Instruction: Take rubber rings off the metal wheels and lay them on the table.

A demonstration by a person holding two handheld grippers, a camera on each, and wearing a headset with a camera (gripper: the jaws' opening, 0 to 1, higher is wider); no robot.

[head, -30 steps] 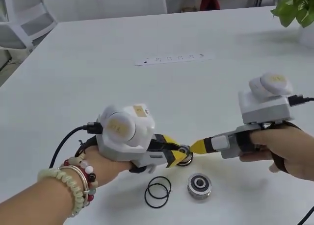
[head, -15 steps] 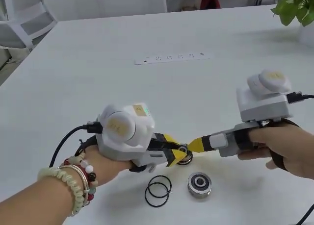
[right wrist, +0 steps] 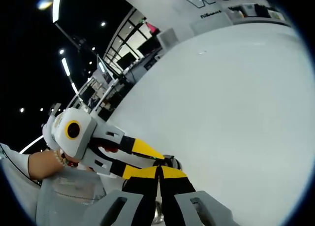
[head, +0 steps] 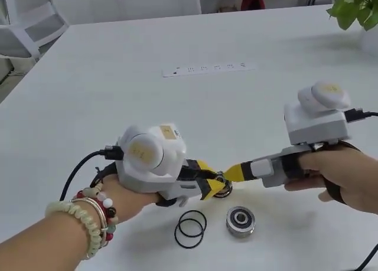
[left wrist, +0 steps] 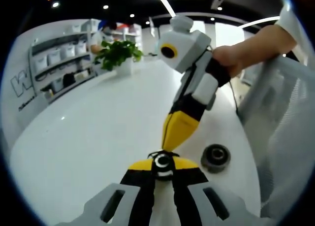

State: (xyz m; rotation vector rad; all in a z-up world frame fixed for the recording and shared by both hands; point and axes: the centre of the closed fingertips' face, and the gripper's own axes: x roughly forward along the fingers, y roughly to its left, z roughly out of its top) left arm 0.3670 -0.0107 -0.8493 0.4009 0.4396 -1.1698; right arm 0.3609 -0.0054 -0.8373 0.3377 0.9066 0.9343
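My left gripper (head: 213, 187) has its jaws closed tight on a small metal wheel (left wrist: 162, 161), which sits right at the yellow tips with its hub facing back at me. My right gripper (head: 232, 175) comes in from the opposite side, its jaws pressed together with barely a slit between them, the points touching the rim of that same wheel. Something thin and dark sits just where those points meet the rim. I cannot tell whether it is a rubber ring caught between them.

A second wheel (head: 240, 221) lies flat on the table (head: 118, 94) near both sets of tips, on my side of them. Two loose rubber rings (head: 190, 229) lie overlapping just beside it, beneath my left jaws. Whether either wheel has a ring on it is too small to make out.
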